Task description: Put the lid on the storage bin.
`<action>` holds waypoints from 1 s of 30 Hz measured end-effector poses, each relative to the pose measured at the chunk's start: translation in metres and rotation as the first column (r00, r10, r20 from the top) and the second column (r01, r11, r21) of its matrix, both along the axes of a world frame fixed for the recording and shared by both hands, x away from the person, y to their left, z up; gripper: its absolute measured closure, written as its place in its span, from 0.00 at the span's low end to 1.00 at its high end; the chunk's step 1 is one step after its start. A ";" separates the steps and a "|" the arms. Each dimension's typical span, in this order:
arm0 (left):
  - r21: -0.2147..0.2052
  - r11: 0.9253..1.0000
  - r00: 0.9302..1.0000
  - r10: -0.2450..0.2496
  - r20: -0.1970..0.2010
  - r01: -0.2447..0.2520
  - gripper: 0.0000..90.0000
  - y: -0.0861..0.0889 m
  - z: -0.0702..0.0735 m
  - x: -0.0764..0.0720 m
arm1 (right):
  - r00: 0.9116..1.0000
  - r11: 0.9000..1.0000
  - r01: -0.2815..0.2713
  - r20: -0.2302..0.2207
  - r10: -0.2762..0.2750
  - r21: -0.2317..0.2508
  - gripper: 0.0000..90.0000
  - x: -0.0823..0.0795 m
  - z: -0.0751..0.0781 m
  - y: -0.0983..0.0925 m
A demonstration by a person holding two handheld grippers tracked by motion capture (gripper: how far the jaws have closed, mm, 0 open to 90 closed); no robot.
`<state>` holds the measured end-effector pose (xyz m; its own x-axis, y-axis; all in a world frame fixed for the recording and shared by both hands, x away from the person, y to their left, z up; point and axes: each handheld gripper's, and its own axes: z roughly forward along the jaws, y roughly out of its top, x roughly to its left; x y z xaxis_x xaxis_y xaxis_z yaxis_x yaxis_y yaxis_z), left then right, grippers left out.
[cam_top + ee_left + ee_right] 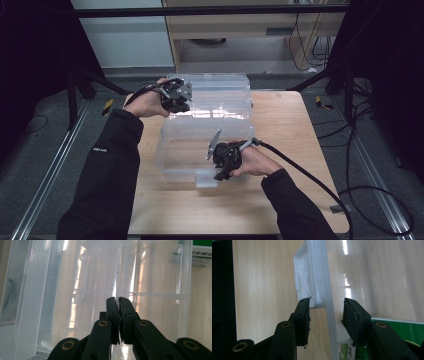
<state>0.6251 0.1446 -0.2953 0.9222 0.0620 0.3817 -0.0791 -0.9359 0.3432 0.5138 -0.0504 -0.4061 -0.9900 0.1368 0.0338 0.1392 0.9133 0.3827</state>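
Two sets of tongs are at work on one clear plastic storage box (205, 145), which stands in the middle of the desk (295, 145) with its lid (220, 95) swung up at the 12 o'clock side. The box is judged light, stiff and thin-walled; its smooth plastic is likely slippery, so a rim, a lid edge or the latch is best taken rather than a flat panel. The left tongs (117, 300) are clenched on the thin edge of the lid, pinched between the pads at the lid's 9 o'clock end. The right tongs (326, 303) straddle the box's front wall beside the white latch (305, 277), at the 6 o'clock side; the pads stand off the wall on both sides, so nothing is pressed there. The box is see-through with moulded ribs, the wood grain showing through it. A green-and-white carton (397, 327) can be made out through the plastic.
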 end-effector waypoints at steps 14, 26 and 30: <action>-0.021 0.999 1.000 -0.026 0.008 0.026 0.97 0.006 0.004 -0.029 | 1.000 1.000 0.007 0.003 -0.007 0.005 0.64 -0.002 0.000 -0.001; -0.020 0.999 1.000 -0.026 0.013 0.026 0.97 0.009 0.004 -0.044 | 1.000 0.999 -0.024 -0.006 0.024 -0.026 0.64 -0.003 0.001 0.002; -0.026 0.999 1.000 -0.027 0.015 0.028 0.97 0.009 0.004 -0.045 | 1.000 0.999 -0.028 -0.004 0.028 -0.038 0.64 -0.004 0.002 0.003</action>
